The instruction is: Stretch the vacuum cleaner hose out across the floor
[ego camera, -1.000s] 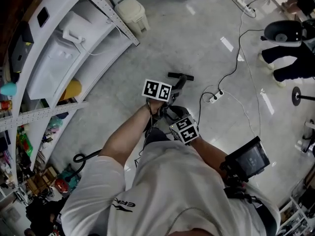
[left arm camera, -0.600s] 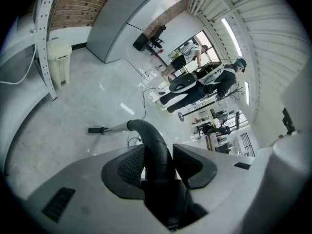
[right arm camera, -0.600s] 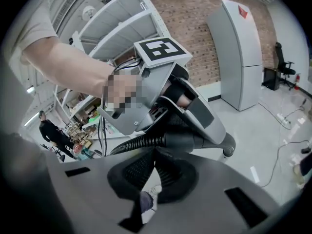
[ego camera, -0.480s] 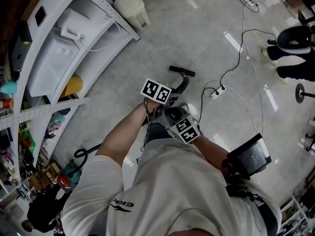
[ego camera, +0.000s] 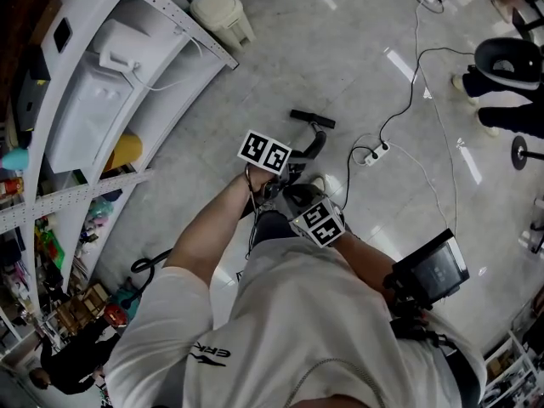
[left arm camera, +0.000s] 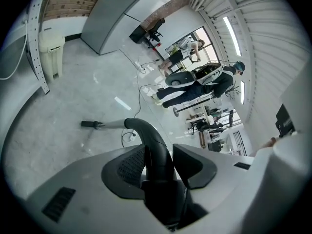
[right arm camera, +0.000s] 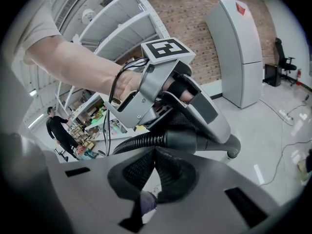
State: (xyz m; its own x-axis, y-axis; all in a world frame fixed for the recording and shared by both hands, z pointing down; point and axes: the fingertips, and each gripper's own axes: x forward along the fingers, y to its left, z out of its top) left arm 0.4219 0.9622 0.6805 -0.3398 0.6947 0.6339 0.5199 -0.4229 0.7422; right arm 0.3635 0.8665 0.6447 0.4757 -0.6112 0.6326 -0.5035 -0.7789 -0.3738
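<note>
Two grippers work close together. The right gripper (right arm camera: pixel 155 151) has its jaws pressed together on nothing, with the ribbed vacuum hose (right arm camera: pixel 139 143) just beyond their tips. The left gripper (left arm camera: pixel 158 151) clamps the curved black handle (left arm camera: pixel 146 133), whose wand (left arm camera: pixel 111 125) reaches out over the floor (left arm camera: pixel 48 140).

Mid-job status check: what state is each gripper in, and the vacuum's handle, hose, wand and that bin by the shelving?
Left gripper: shut on the curved handle.
Right gripper: shut, empty, just short of the hose.
Curved handle: held, raised off the floor.
Hose: curving, not yet stretched out.
Wand: slanting away from the handle, far end down at the floor.
Bin: upright, lid closed.
</note>
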